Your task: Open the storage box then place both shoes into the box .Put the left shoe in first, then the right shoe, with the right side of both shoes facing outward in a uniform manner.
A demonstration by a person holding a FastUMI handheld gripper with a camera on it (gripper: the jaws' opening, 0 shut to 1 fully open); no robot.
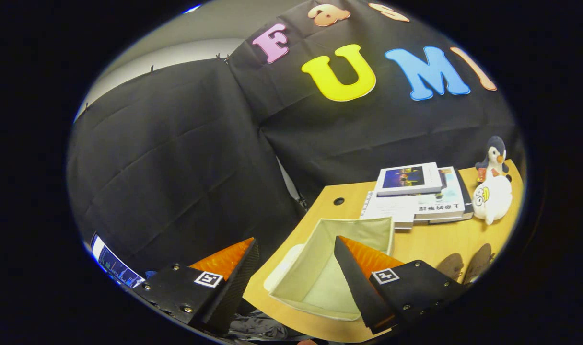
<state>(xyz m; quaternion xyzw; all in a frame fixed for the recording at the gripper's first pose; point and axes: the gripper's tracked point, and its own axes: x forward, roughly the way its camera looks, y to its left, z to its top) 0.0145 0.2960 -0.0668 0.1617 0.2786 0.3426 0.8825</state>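
Tool point(291, 278): your fingers gape wide, holding nothing.
Storage box point(368, 227): open, soft fabric.
Shoes point(466, 266): light; grip the collar.

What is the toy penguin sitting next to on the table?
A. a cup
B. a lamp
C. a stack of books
C. The toy penguin sits beside the stack of books on the table, beyond the open storage box. The gripper is open and holds nothing.
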